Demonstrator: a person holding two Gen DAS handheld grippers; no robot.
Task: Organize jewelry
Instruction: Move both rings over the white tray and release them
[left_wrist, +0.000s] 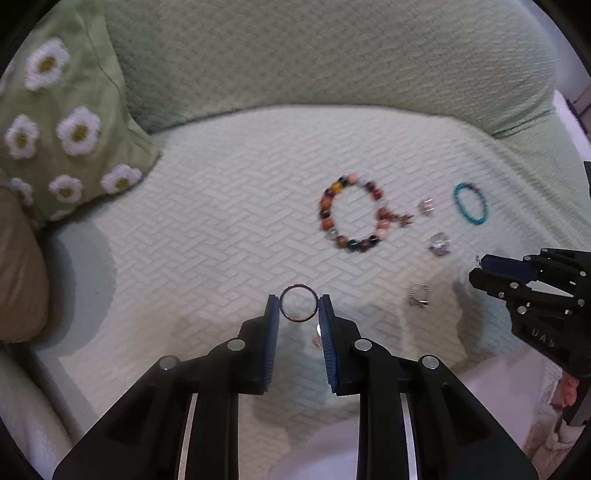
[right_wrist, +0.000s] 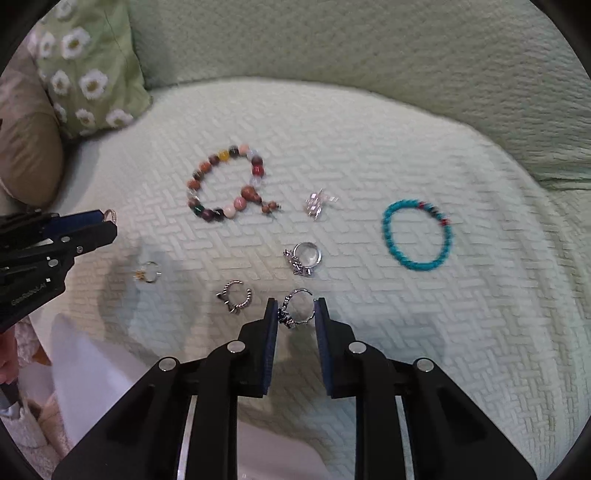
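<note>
My left gripper (left_wrist: 298, 308) is shut on a thin silver band ring (left_wrist: 297, 294), held above the pale green quilted cover (left_wrist: 207, 221). My right gripper (right_wrist: 295, 310) is shut on a silver ring with a dark ornament (right_wrist: 286, 318). A multicoloured bead bracelet (right_wrist: 207, 173) and a turquoise bead bracelet (right_wrist: 415, 264) lie on the cover. Loose on the cover are a twisted silver ring (right_wrist: 236, 299), a clear-stone ring (right_wrist: 304, 256), a small gold-stone ring (right_wrist: 147, 272) and a sparkly clip (right_wrist: 317, 202). The left gripper also shows at the left edge of the right wrist view (right_wrist: 107, 225).
A green daisy-patterned cushion (left_wrist: 62, 129) and a tan cushion (left_wrist: 18, 273) sit at the left. The sofa back (left_wrist: 314, 55) rises behind the jewelry. A white object (right_wrist: 96, 373) lies near the front edge, lower left.
</note>
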